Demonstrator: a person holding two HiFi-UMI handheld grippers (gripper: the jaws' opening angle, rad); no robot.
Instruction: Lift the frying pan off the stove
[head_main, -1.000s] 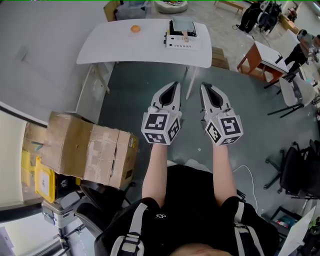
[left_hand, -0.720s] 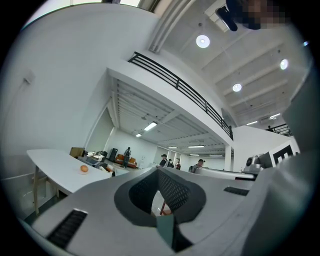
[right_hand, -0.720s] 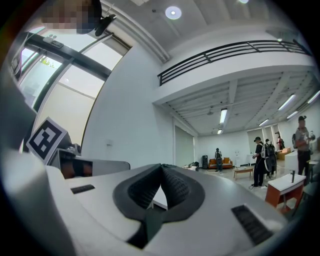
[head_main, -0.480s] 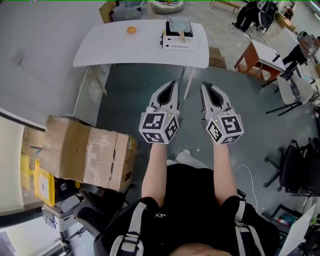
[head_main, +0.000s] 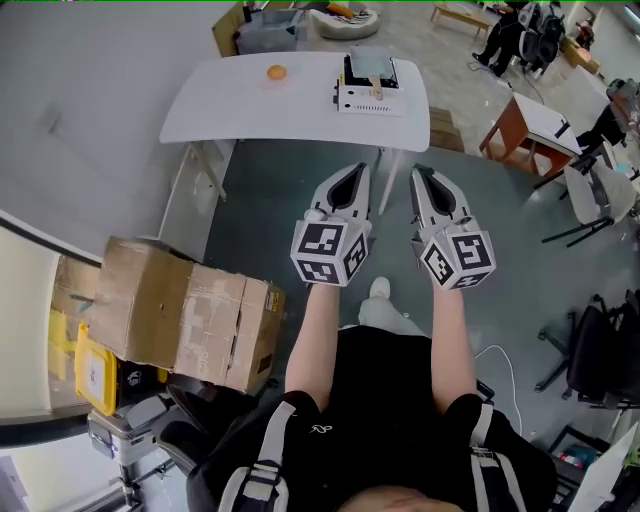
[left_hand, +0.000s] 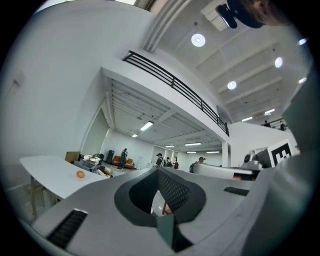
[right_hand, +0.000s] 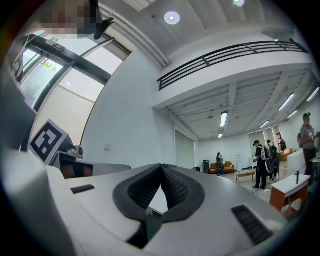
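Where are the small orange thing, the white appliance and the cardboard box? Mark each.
small orange thing (head_main: 276, 72), head view, its middle.
white appliance (head_main: 355, 100), head view, its front face.
cardboard box (head_main: 190, 315), head view, its top flap.

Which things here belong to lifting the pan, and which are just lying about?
For the job: stove on the white table, grey pan on top, left claw and right claw, both shut and empty.
Lying about: orange round thing on the table, cardboard box, black chair.

Stove (head_main: 372, 98) on table (head_main: 225, 102); orange (head_main: 276, 72) left of it.
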